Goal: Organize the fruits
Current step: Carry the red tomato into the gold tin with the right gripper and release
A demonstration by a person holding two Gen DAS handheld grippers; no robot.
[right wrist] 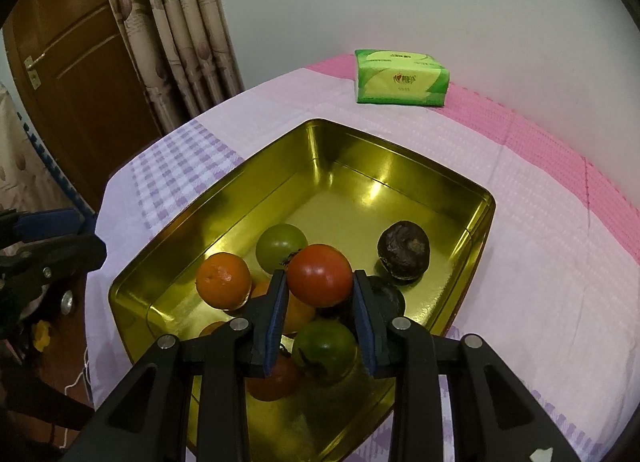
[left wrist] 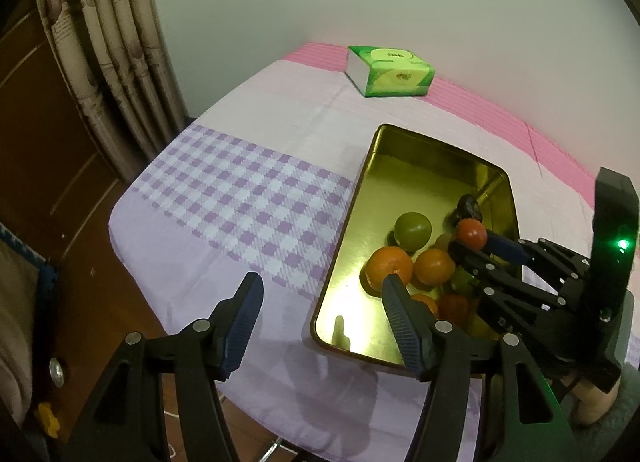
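Observation:
A gold metal tin (right wrist: 400,165) (left wrist: 404,141) stands on the table and holds several fruits. My right gripper (right wrist: 320,282) (left wrist: 472,236) is shut on a red tomato (right wrist: 320,274) (left wrist: 471,232) and holds it above the other fruit in the tin. Below lie an orange (right wrist: 223,280) (left wrist: 389,265), a green tomato (right wrist: 280,248) (left wrist: 413,228), another green one (right wrist: 325,350), a dark wrinkled fruit (right wrist: 404,250) (left wrist: 469,205) and more oranges. My left gripper (left wrist: 320,294) is open and empty, over the table's near edge just left of the tin.
A green tissue pack (left wrist: 390,70) (right wrist: 401,77) lies at the far side of the table. The tablecloth (left wrist: 248,197) is purple checked with pink bands. Curtains (left wrist: 116,53) and a wooden door (right wrist: 76,73) are at the left.

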